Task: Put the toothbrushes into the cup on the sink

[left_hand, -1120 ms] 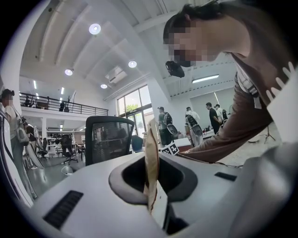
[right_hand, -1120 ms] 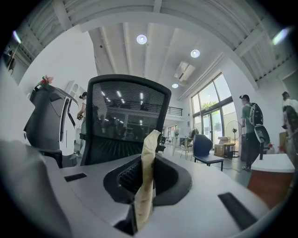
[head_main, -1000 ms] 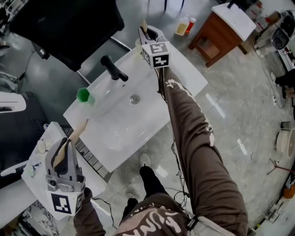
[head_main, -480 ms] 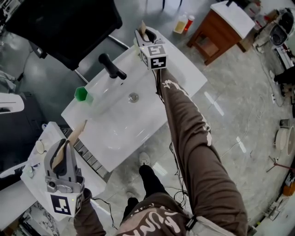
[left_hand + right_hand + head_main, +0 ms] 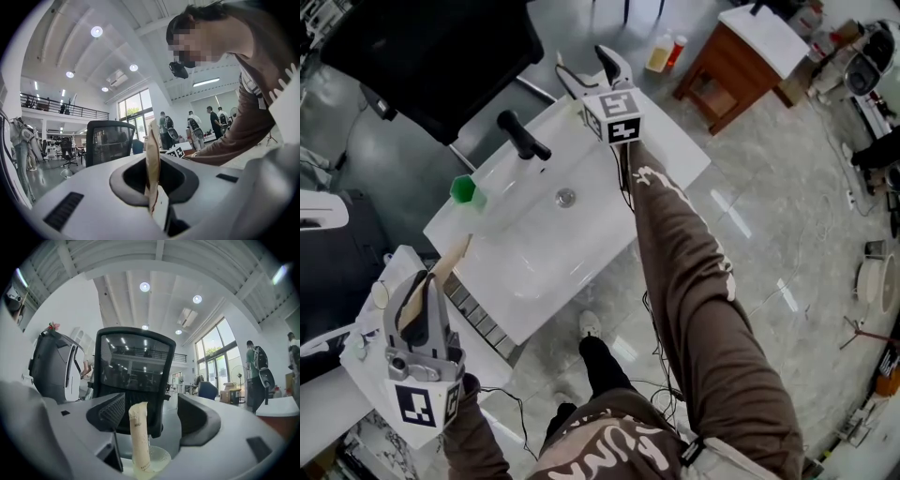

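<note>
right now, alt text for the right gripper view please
The right claw, whose jaws have just been opening, stands open with a wrapped toothbrush between them, standing in a cup. A black office chair sits behind.

your sink (image 5: 534, 251) looks like smooth, glossy white ceramic, and the tap (image 5: 523, 138) at its eleven o'clock is matt black. the small green pot (image 5: 465, 190) at its nine o'clock has a plastic sheen. the floor (image 5: 769, 234) at three o'clock is polished, stone-look tile that mirrors the lights. the cabinet (image 5: 722, 89) at one o'clock is brown wood under a white top. your sleeve (image 5: 684, 272) is soft brown cloth. the left gripper (image 5: 154, 187) and right gripper (image 5: 150, 416) are matt grey plastic, the right with a dark ribbed pad at nine o'clock. the toothbrush (image 5: 139, 437) wears a pale, papery, matt wrapper and stands in a cloudy, see-through cup (image 5: 159, 459). the second toothbrush (image 5: 152, 145) has a tan wrapper of the same look. the chair (image 5: 133, 357) is black mesh.
</note>
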The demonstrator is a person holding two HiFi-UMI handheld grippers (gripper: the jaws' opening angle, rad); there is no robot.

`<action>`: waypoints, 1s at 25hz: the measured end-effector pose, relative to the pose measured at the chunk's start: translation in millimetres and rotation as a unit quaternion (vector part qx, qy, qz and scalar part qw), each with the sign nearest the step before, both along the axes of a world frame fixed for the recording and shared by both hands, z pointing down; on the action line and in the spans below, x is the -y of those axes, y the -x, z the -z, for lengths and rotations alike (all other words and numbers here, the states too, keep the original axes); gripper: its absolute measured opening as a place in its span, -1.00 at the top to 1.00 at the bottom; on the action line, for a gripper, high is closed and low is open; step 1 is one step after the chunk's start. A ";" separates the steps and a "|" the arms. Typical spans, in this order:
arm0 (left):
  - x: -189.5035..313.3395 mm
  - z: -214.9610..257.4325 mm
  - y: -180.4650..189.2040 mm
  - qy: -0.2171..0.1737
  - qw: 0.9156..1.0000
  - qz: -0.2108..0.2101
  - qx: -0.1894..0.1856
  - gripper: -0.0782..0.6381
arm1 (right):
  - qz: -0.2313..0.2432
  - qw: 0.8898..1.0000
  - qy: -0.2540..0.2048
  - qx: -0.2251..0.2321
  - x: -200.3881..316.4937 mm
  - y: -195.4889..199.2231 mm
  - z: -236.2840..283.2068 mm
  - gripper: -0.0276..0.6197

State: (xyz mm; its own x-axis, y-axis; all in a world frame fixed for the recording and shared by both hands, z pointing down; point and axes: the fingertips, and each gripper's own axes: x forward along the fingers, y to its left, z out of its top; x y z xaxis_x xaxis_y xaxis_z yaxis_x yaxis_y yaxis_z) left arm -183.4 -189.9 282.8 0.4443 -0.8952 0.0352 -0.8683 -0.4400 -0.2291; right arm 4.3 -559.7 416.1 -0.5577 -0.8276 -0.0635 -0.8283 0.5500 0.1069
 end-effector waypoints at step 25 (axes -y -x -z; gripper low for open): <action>112.5 -24.8 42.1 0.037 0.998 -0.031 0.034 0.69 | 0.085 0.994 -0.061 0.036 -193.0 -20.4 89.6 -0.28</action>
